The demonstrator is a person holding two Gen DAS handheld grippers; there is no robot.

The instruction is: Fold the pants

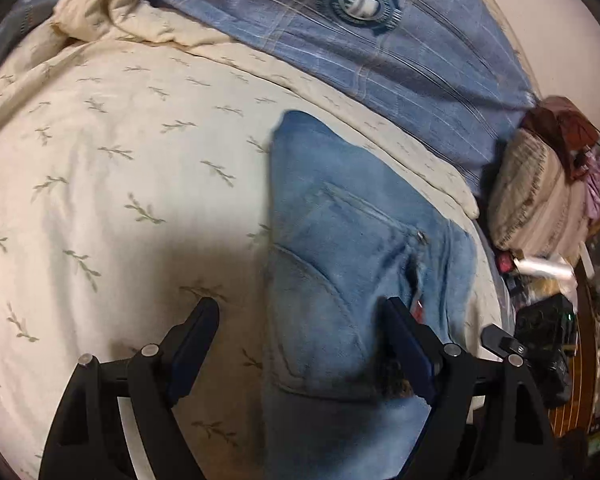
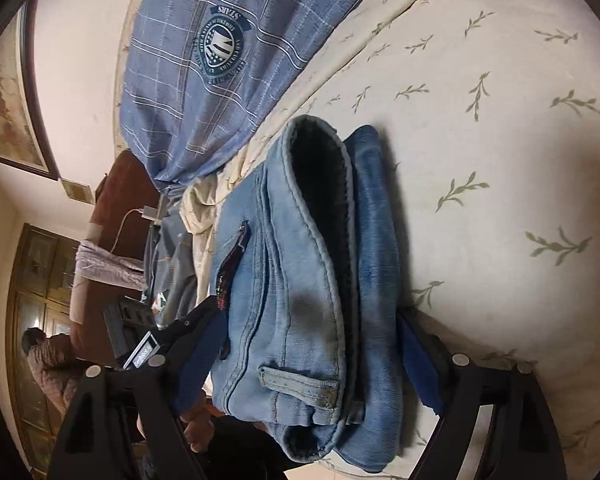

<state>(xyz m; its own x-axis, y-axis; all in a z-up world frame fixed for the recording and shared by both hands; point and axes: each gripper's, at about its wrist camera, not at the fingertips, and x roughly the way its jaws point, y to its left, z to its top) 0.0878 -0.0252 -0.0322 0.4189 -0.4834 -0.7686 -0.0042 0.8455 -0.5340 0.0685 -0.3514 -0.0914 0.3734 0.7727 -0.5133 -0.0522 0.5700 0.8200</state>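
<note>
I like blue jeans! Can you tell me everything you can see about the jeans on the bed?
The jeans are light blue denim, faded, with stitched seams, a belt loop, a pocket and a zipper. They are folded into a thick stack with the open waistband on top, dark inside. They lie on a cream quilt printed with green sprigs, near a blue plaid pillow. The right gripper has its fingers open on either side of the stack.
</note>
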